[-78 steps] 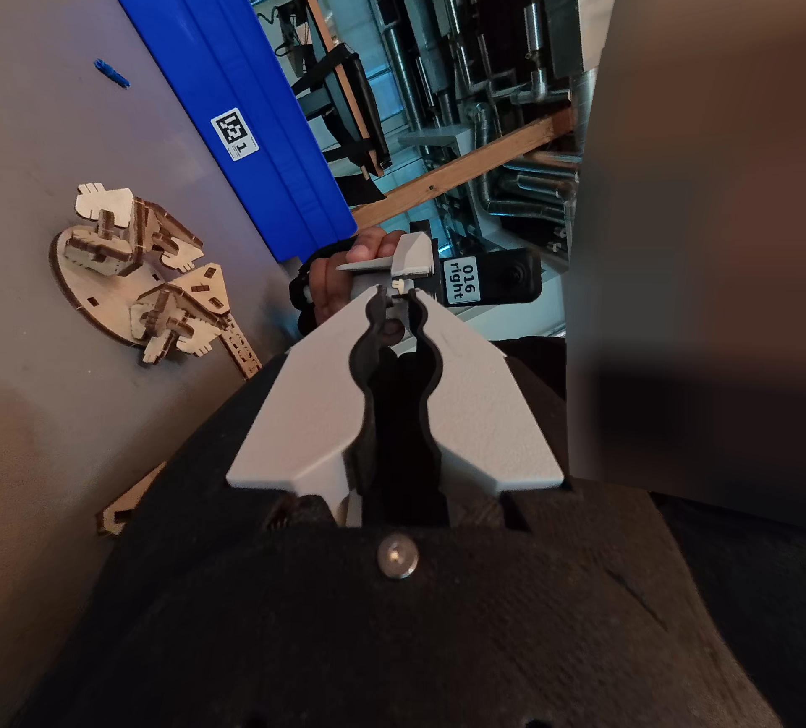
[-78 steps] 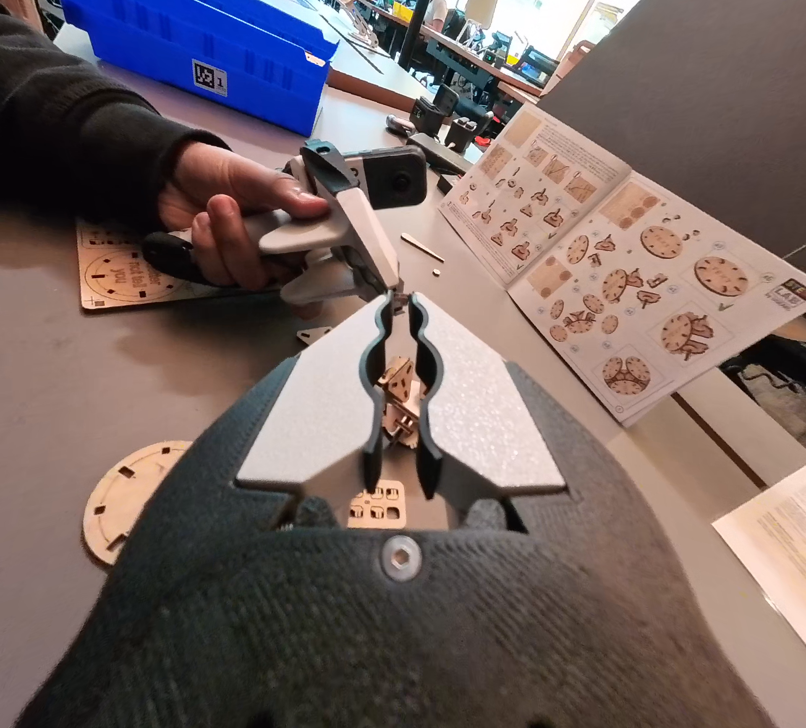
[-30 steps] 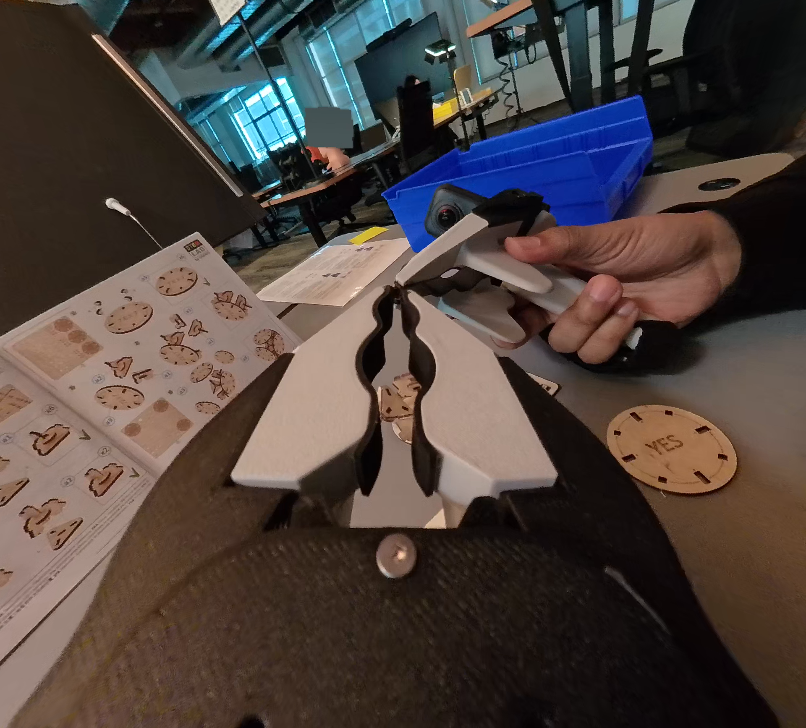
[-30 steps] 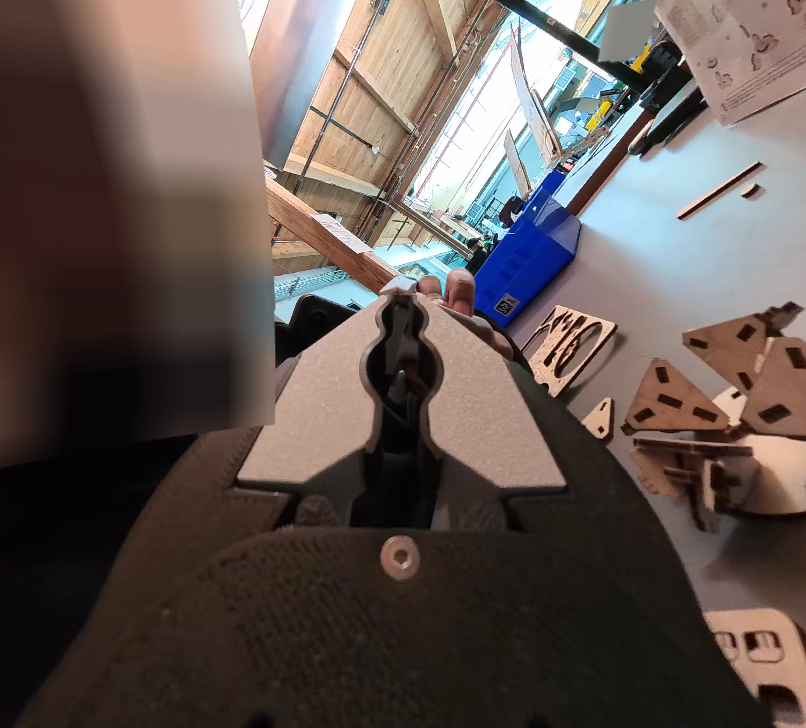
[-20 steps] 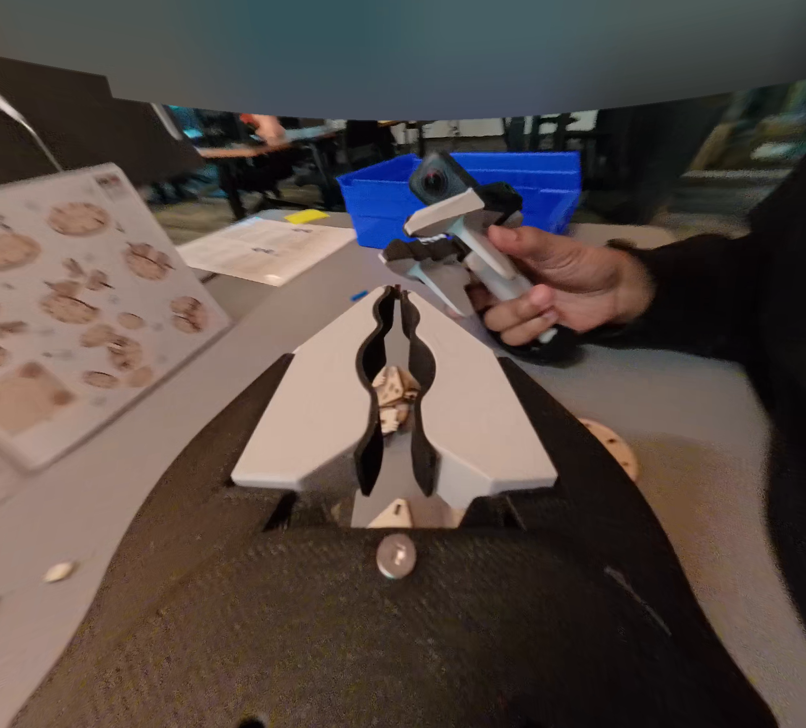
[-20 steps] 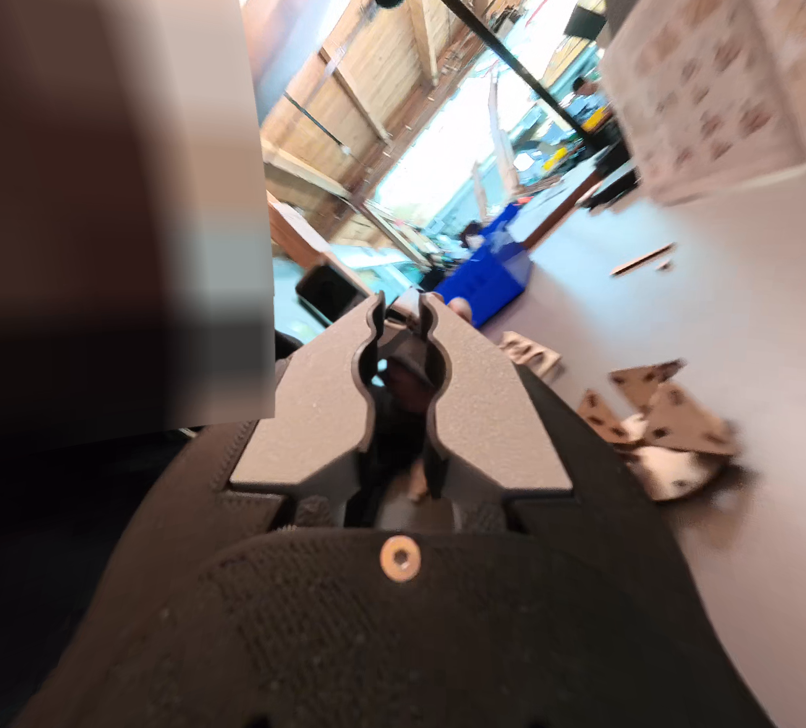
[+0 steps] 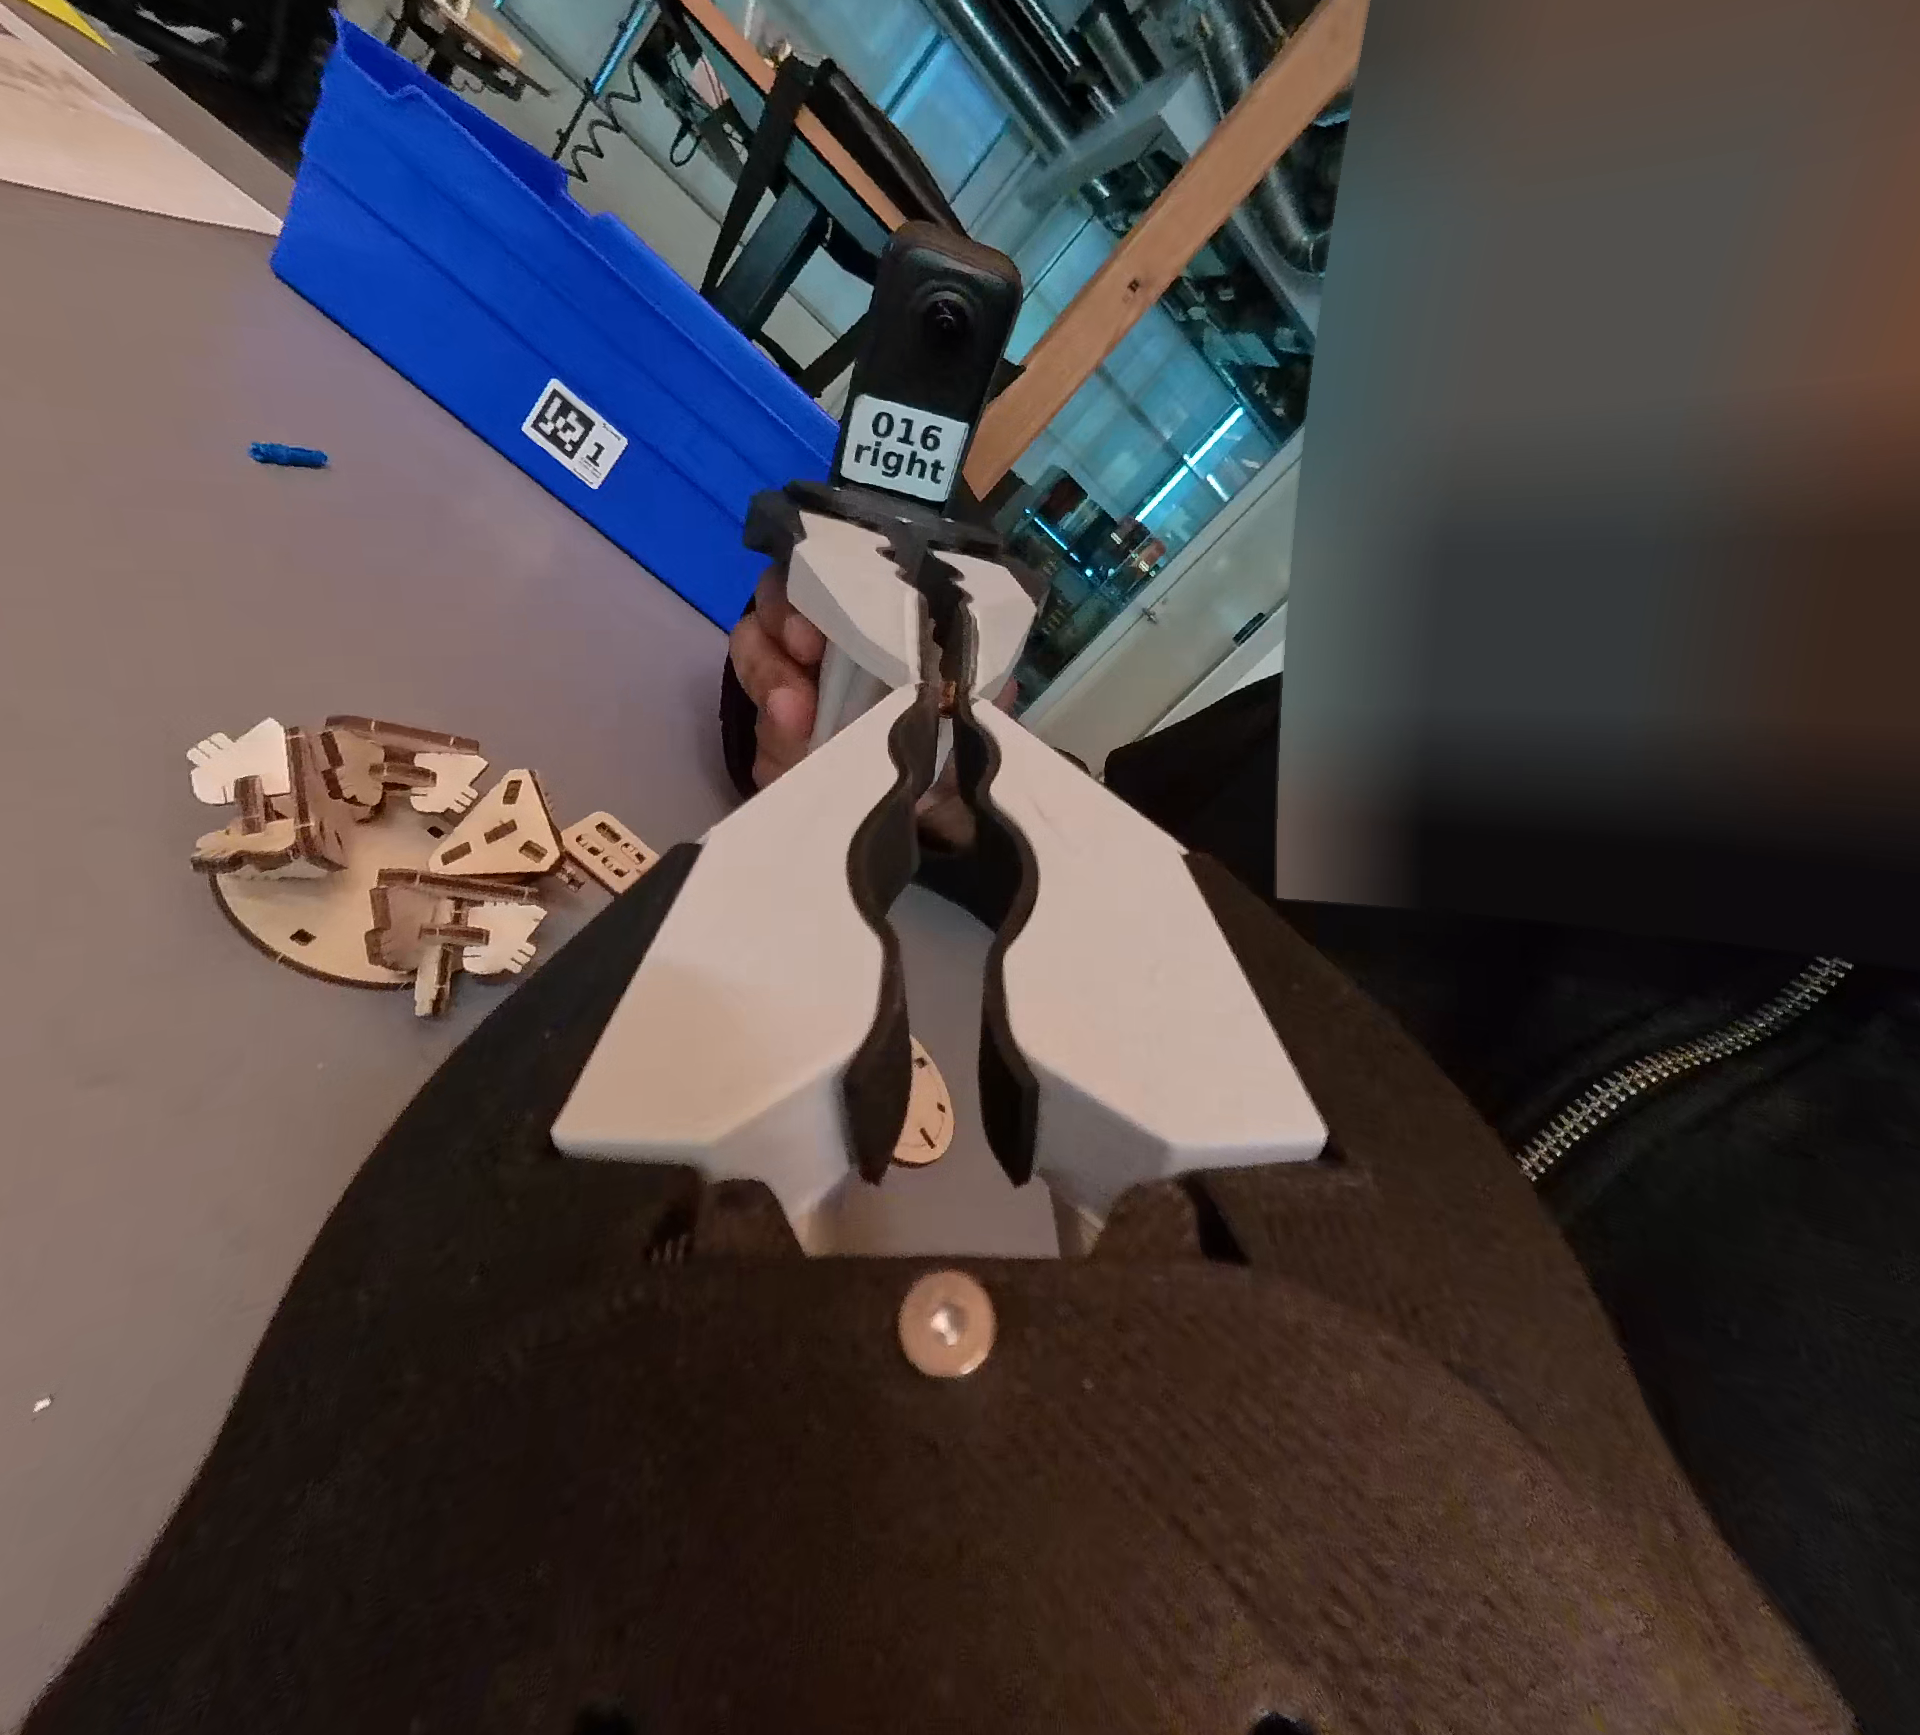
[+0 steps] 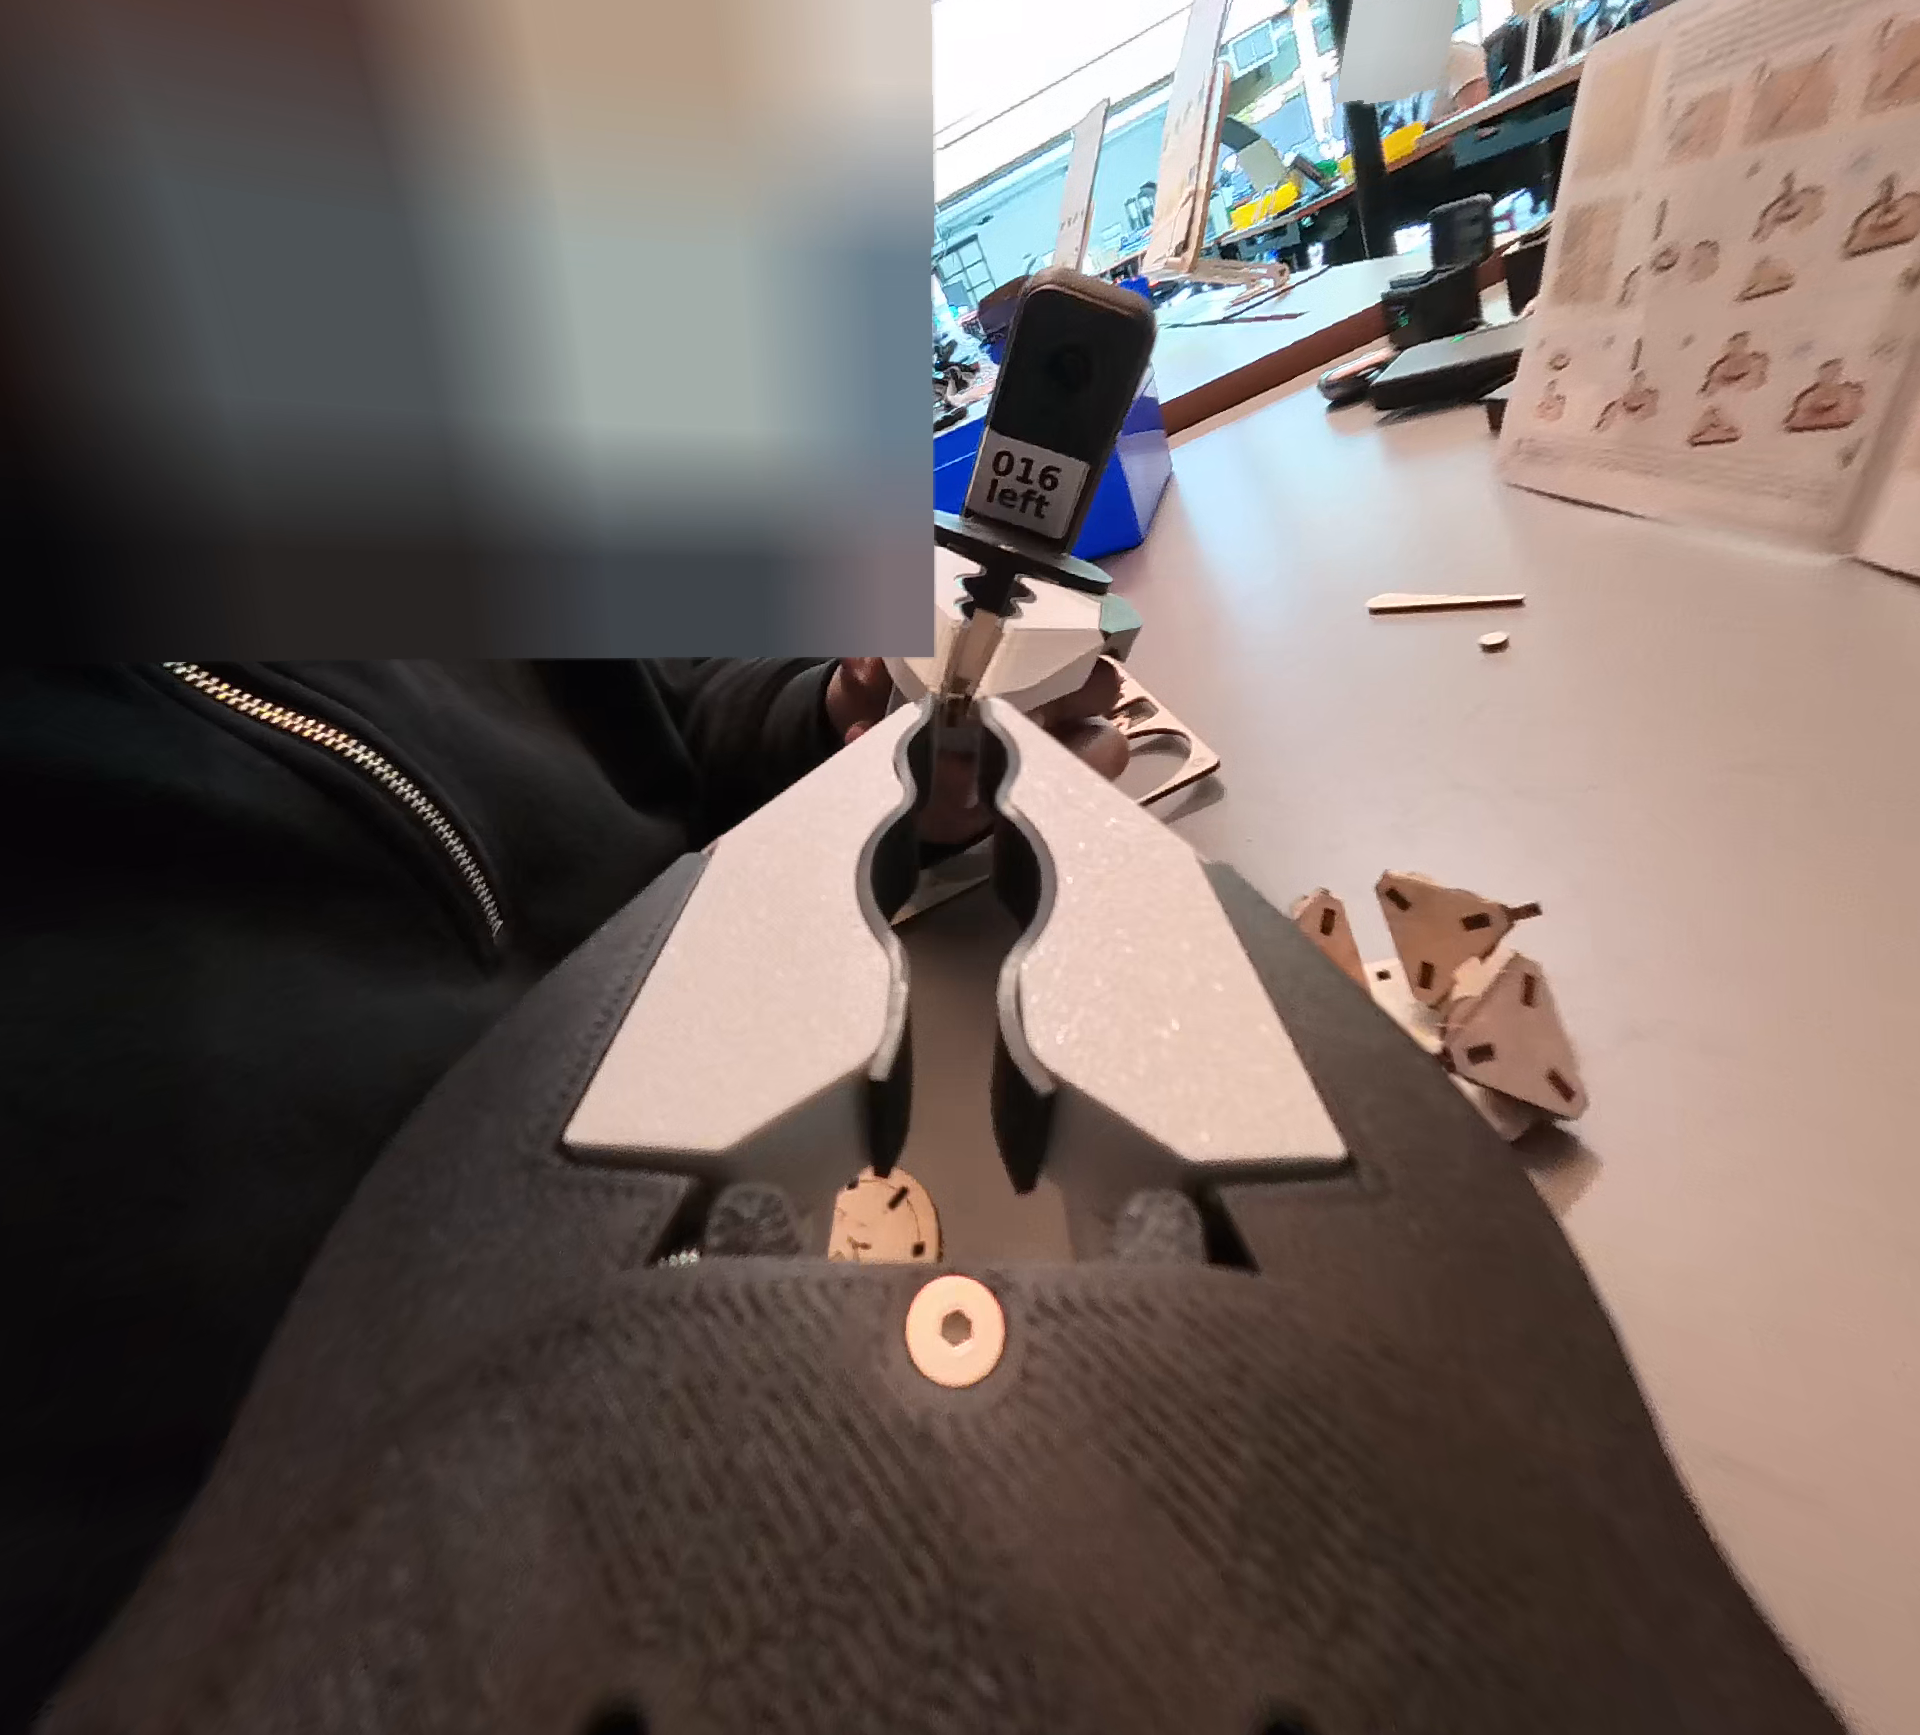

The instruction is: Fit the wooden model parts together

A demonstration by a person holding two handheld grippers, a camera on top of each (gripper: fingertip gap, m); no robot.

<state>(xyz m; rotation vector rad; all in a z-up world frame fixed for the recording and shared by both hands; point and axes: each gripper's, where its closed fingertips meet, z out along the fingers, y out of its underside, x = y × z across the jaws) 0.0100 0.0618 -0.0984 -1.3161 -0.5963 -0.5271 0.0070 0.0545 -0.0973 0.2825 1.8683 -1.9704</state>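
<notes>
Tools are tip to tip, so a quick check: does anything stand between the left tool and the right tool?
Only a small wooden piece, gripped where the left tool and right tool meet tip to tip. Nothing else visible stands between them.

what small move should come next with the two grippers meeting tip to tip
Probably hold steady and confirm the pinch first: left gripper and right gripper both seem closed on one small wooden piece, above the table.
</notes>
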